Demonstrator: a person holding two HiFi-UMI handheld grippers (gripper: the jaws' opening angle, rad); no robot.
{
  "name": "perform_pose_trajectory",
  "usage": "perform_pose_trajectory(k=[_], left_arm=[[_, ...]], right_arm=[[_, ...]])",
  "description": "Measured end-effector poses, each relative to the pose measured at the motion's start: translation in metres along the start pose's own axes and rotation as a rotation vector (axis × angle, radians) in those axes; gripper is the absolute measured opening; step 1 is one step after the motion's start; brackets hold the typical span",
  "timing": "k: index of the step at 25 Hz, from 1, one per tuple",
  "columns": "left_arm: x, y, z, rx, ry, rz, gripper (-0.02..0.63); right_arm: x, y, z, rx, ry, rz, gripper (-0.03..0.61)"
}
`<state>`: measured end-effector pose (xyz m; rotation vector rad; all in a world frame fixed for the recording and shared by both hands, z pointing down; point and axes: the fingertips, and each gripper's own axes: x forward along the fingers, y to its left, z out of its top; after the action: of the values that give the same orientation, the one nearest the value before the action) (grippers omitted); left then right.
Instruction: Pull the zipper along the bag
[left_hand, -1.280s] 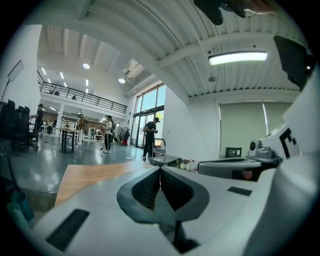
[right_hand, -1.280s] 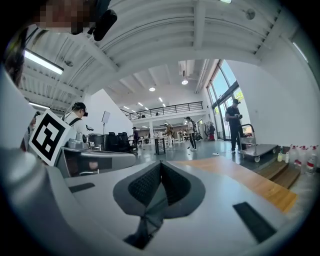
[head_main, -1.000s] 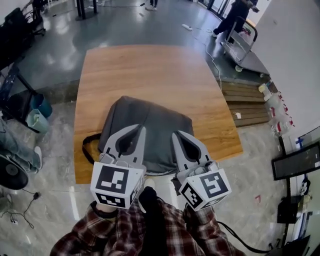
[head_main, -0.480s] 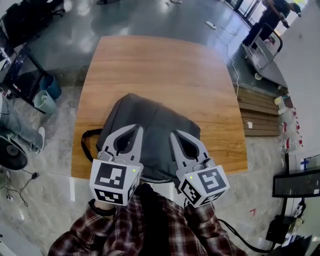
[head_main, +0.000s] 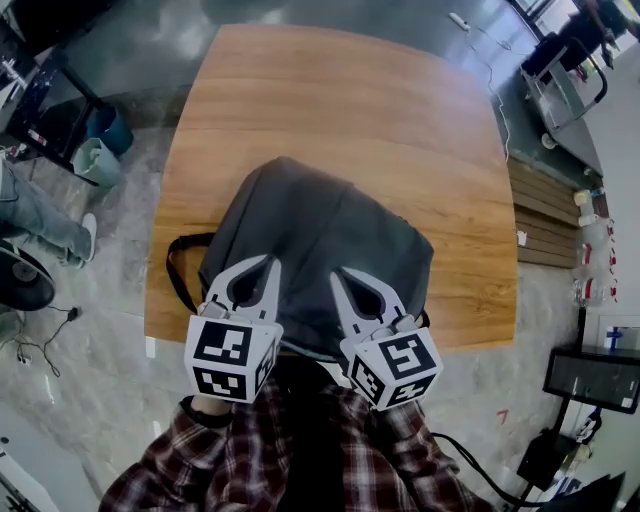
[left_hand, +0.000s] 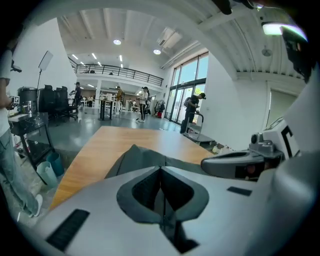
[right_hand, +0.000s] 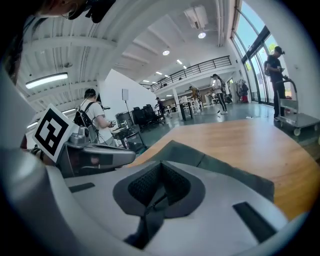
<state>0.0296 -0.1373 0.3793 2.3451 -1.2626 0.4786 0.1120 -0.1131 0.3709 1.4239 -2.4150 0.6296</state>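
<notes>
Fingers (left_hand: 95, 200) of the left gripper (head_main: 268, 260) and right gripper (head_main: 338, 273) are clenched on nothing, hovering over the near edge of the grey bag (head_main: 320, 225) on the worktop (head_main: 320, 90). No zipper pull is caught, so the whole pull remains. Compared with a second ago, bag and grippers keep their places; only the viewpoint has swung.

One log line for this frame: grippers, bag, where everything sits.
left gripper shut, empty | right gripper shut, empty | both over near edge of grey bag | bag lying on wooden table
</notes>
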Motion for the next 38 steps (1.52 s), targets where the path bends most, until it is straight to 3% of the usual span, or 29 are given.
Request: perform_pose_trajectory(k=[10, 18, 20, 23, 26, 34, 38], left_arm=[[0.039, 0.014, -0.092, -0.036, 0.181, -0.001, 0.011], [0.047, 0.024, -0.124, -0.070, 0.222, 0.001, 0.011], [0.048, 0.025, -0.128, -0.072, 0.209, -0.002, 0.011], [0.050, 0.027, -0.132, -0.085, 0.190, -0.001, 0.011], [0.050, 0.031, -0.133, -0.136, 0.167, -0.006, 0.011], [0.051, 0.034, -0.134, -0.175, 0.143, -0.035, 0.011], [0.053, 0.034, -0.135, -0.184, 0.141, -0.055, 0.011]], right_arm=[[0.050, 0.008, -0.083, 0.001, 0.205, 0.040, 0.011], [0.058, 0.009, -0.106, -0.026, 0.273, 0.038, 0.011], [0.059, 0.016, -0.115, -0.074, 0.340, 0.060, 0.012], [0.063, 0.029, -0.133, -0.222, 0.458, 0.096, 0.014], [0.064, 0.041, -0.146, -0.352, 0.529, 0.135, 0.053], [0.077, 0.044, -0.156, -0.543, 0.611, 0.123, 0.094], [0.082, 0.040, -0.159, -0.550, 0.638, 0.103, 0.094]])
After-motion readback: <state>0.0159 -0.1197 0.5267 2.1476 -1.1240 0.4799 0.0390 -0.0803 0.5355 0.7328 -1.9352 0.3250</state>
